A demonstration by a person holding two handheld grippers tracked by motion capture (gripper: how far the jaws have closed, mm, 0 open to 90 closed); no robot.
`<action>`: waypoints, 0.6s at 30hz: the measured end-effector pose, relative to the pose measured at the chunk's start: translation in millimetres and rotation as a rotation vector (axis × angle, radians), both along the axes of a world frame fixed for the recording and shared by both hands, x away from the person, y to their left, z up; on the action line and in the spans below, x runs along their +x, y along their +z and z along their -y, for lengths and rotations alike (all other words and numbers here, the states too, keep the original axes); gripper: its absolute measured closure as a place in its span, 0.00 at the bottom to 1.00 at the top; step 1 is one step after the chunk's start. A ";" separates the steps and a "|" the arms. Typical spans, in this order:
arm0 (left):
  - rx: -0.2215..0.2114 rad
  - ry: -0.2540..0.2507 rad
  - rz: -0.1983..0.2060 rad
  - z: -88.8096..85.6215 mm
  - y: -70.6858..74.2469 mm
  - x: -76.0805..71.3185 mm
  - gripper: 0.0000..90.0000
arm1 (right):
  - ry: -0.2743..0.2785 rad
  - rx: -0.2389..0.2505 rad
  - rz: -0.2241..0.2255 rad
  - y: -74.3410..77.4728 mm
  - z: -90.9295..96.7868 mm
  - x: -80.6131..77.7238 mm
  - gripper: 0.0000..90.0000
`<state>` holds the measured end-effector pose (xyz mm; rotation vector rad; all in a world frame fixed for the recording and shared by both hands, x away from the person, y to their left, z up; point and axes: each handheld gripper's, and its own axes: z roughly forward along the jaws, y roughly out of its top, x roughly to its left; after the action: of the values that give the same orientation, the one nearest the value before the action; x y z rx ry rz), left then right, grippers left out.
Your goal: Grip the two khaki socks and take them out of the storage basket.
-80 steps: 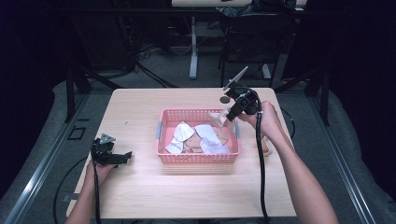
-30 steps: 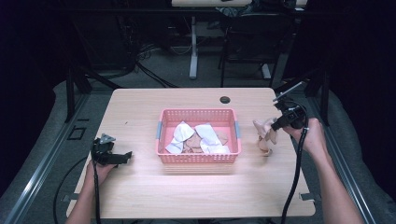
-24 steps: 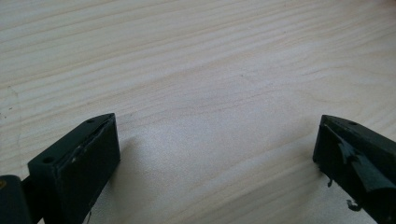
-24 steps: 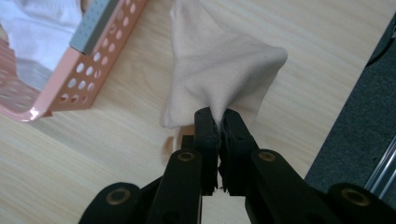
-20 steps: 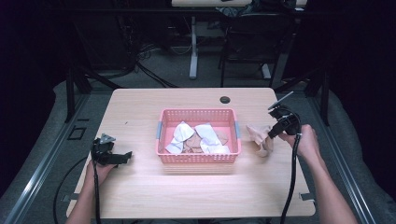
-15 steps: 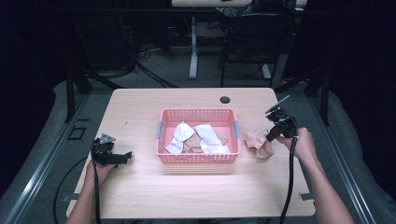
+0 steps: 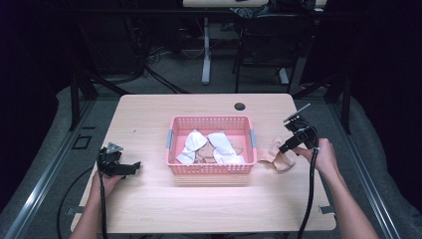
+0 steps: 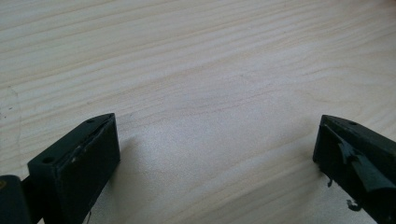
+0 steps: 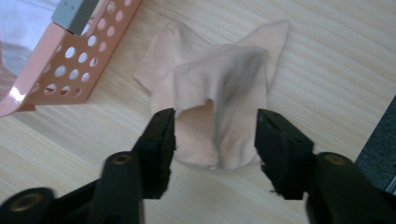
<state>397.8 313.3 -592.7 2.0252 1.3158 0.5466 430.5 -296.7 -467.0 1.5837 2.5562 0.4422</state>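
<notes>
Straddling a crumpled peach cloth (image 9: 219, 98), the right gripper (image 9: 215, 140) stood with its jaws parted, having just been opening; the cloth lay between the pads (image 9: 163, 135) but seemed free of them, slumped on the wooden table (image 9: 327, 70) and released rather than grasped. Just beyond the cloth, to the jaws' upper left in the right gripper view, sat the corner of the pink perforated basket (image 9: 70, 60). In the high view the cloth (image 7: 276, 155) lay just outside the basket's (image 7: 211, 169) right wall, with the right gripper (image 7: 289, 145) over it. Inside the basket remained white cloths (image 7: 219, 148) and other peach-brown pieces. Well apart, at the table's far side from that gripper, the left gripper (image 8: 215, 154) rested low over bare wood, jaws spread wide and empty. By my judgement one cloth had been taken out and set down; several were left to unload.
</notes>
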 end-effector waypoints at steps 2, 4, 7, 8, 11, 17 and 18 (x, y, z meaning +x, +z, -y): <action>0.000 0.000 0.000 0.0 0.0 0.0 0.00 | 0.010 0.021 0.005 3.5 3.5 -4.4 0.38; 0.000 0.000 0.000 0.0 0.0 0.0 0.00 | 0.009 0.038 0.012 5.9 6.3 -8.8 0.29; 0.000 0.000 0.000 0.0 0.0 0.0 0.00 | 0.013 0.084 0.027 9.2 11.8 -17.4 0.16; 0.001 0.000 0.000 0.0 0.0 0.0 0.00 | 0.014 0.095 0.034 10.6 14.4 -21.1 0.15; 0.000 0.000 0.000 0.0 0.0 0.0 0.00 | 0.005 0.090 0.058 10.2 18.8 -30.5 0.09; 0.000 0.000 0.000 0.0 0.0 0.0 0.00 | -0.014 0.058 0.023 -7.3 32.0 -45.0 0.00; 0.000 0.000 0.000 0.0 0.0 0.1 0.00 | -0.020 0.060 0.014 -11.7 34.3 -47.2 0.00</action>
<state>397.9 313.4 -592.7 2.0256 1.3153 0.5466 383.3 -331.0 -478.7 1.6181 2.5372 0.5312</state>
